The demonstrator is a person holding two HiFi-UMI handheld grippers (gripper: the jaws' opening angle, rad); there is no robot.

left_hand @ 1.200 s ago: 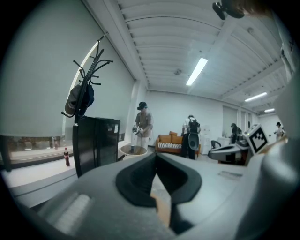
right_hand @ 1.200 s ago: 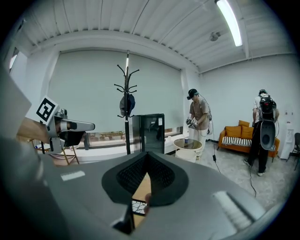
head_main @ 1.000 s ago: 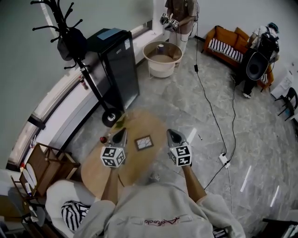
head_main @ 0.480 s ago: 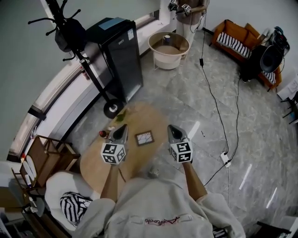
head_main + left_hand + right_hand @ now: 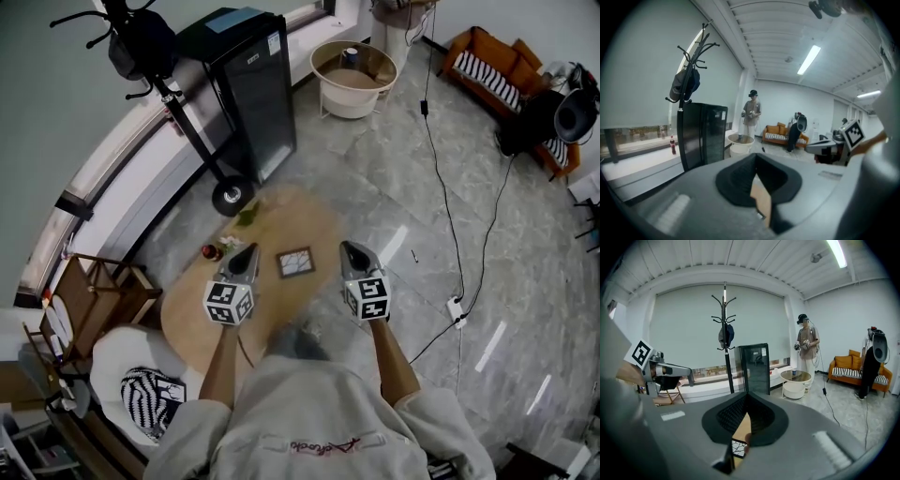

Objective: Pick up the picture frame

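Note:
A small dark picture frame (image 5: 294, 262) lies flat on the round wooden table (image 5: 281, 230), between my two grippers. My left gripper (image 5: 247, 255) hovers just left of it, shut and empty. My right gripper (image 5: 352, 253) hangs to the frame's right, past the table's edge, also shut with nothing in it. In the right gripper view a corner of the picture frame (image 5: 738, 446) shows below the closed jaws. The left gripper view shows only a strip of table (image 5: 761, 199) between its shut jaws, and no frame.
A small red object (image 5: 210, 252) and some green leaves (image 5: 247, 216) sit on the table's left and far side. A coat rack base (image 5: 231, 195) and a black cabinet (image 5: 246, 84) stand beyond. A wooden chair (image 5: 89, 305) and a white seat (image 5: 127, 375) are left. Cables (image 5: 450, 225) cross the floor at right.
Both grippers have sunk toward the table and now flank the frame more closely. The head view has tilted, so the far person has slid out of the top edge.

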